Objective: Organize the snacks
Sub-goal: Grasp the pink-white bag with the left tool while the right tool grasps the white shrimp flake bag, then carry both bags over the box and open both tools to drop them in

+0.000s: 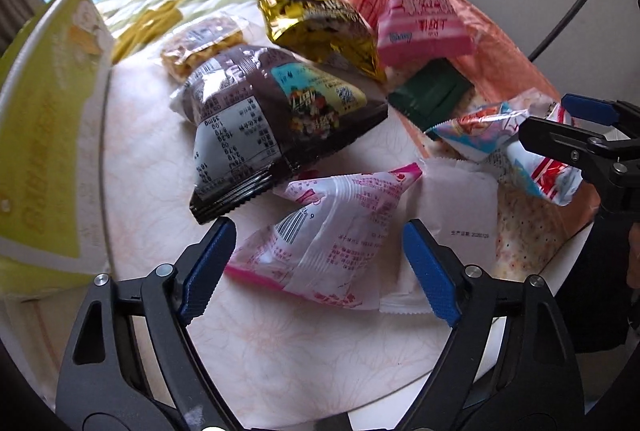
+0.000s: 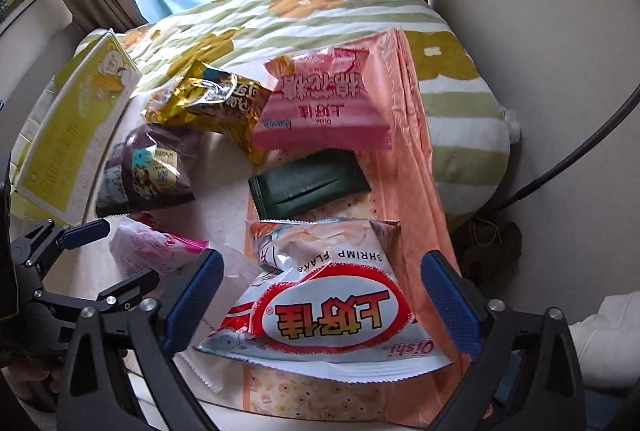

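Several snack packs lie on a round white table point(image 1: 280, 351). My left gripper point(image 1: 320, 263) is open, its jaws on either side of a pink-and-white pack point(image 1: 328, 231), which also shows in the right wrist view point(image 2: 156, 247). My right gripper point(image 2: 320, 295) is open around a white-and-red shrimp flakes bag point(image 2: 332, 307); the bag also shows in the left wrist view point(image 1: 520, 147). Behind lie a dark brown pack point(image 1: 280, 119), a gold pack point(image 1: 320, 27), a pink pack point(image 1: 420, 19) and a dark green pack point(image 1: 432, 95).
A yellow-green box point(image 1: 44, 135) stands at the table's left edge. A large flat orange packet point(image 2: 404, 151) lies under the right-hand snacks. A small brown snack pack point(image 1: 200, 47) lies at the back. A striped flowered cushion point(image 2: 360, 11) lies behind the table.
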A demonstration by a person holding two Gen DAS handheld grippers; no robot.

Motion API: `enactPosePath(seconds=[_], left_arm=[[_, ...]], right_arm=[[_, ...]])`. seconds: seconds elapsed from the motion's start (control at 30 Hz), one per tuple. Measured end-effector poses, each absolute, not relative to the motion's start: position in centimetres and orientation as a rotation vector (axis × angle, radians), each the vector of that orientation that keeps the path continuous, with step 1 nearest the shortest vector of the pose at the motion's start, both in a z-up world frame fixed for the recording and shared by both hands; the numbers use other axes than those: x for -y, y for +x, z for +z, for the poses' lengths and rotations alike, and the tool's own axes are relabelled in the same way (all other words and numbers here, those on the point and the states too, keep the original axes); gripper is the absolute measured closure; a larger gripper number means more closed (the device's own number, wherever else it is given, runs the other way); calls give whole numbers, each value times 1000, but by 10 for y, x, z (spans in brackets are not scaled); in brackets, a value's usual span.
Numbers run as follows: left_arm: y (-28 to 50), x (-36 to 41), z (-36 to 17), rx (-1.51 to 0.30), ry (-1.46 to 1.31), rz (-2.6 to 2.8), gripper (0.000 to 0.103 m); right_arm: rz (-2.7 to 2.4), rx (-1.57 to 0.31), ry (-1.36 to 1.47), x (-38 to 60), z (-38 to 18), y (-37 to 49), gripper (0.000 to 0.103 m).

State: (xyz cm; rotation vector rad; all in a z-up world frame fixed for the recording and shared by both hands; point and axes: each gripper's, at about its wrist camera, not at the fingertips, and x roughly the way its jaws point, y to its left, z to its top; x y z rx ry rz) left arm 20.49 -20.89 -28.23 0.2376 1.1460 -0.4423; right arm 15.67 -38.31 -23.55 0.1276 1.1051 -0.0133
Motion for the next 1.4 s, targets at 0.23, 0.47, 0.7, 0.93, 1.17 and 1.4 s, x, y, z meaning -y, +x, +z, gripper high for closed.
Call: enactPosePath(seconds=[0.23,0.47,0.7,0.93,1.17,1.4], left_arm=[[210,211,-301,-1151,268,-477,27],[207,219,-315,-1152,331,-494,38],[207,219,-314,-1147,333,-506,50],[199,220,-308,-1161,326,-484,57],[200,212,-306,-1189,299,-439,60],[194,211,-303,-1196,303,-428,62]], right_arm=[[-49,-1118,121,379,-249,160,9],[-62,-1139,140,381,-261,160,13],[-59,-1148,151,380,-268,160,15],[-57,-1136,176,383,-267,160,17],[-54,-1121,144,381,-267,154,25],[-32,-1104,151,383,-262,151,34]])
